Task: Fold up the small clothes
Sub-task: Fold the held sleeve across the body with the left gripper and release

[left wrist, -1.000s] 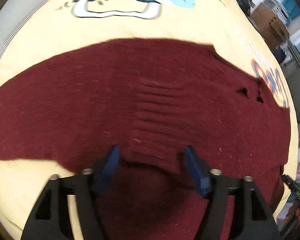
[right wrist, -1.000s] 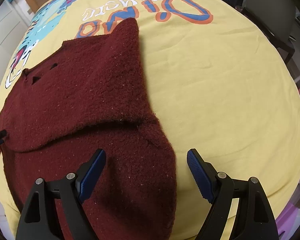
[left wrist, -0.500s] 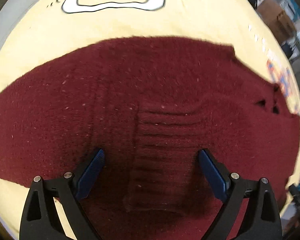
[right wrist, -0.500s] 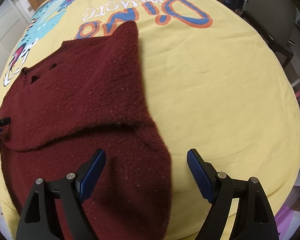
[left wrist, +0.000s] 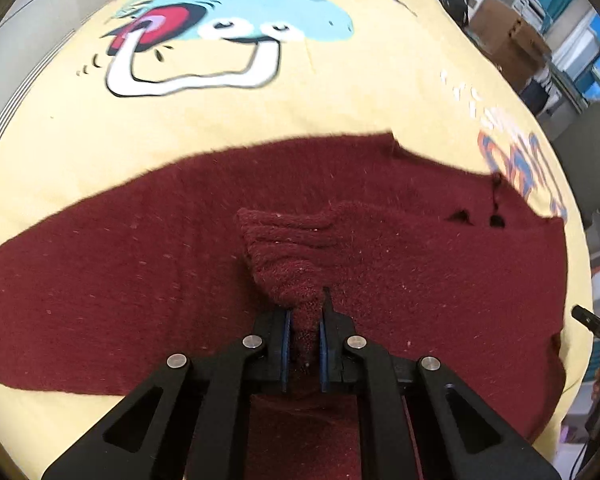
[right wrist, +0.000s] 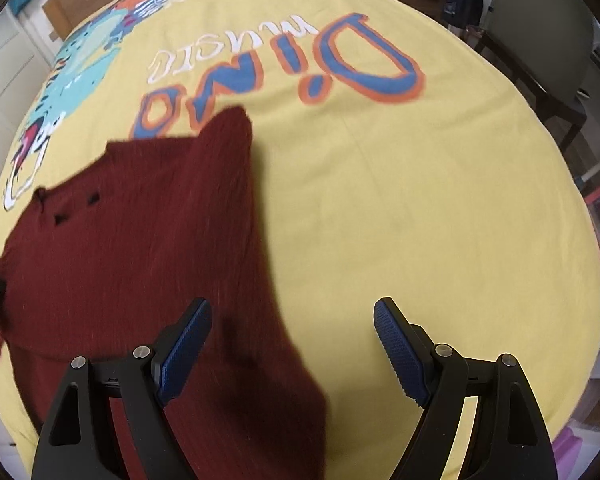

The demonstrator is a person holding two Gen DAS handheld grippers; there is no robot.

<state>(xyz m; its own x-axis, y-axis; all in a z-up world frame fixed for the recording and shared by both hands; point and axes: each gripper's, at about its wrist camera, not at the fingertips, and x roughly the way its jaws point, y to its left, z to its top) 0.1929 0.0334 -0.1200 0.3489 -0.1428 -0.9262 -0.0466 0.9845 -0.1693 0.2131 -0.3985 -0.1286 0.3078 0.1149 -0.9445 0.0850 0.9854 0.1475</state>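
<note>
Sleeve-folding is underway: your left gripper [left wrist: 303,338] pinches the maroon sweater's [left wrist: 400,280] ribbed cuff [left wrist: 284,248] on the yellow dinosaur sheet [right wrist: 400,200]; your right gripper [right wrist: 292,344] hovers spread. Next, probably lay the cuff inward.

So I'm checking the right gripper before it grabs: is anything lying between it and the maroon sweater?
Nothing visible does. The right gripper is open directly over the maroon sweater, whose edge lies between its fingers on the yellow sheet.

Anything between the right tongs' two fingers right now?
Right wrist view: only the maroon sweater's edge and bare yellow sheet beneath the open right tongs; nothing gripped.
</note>
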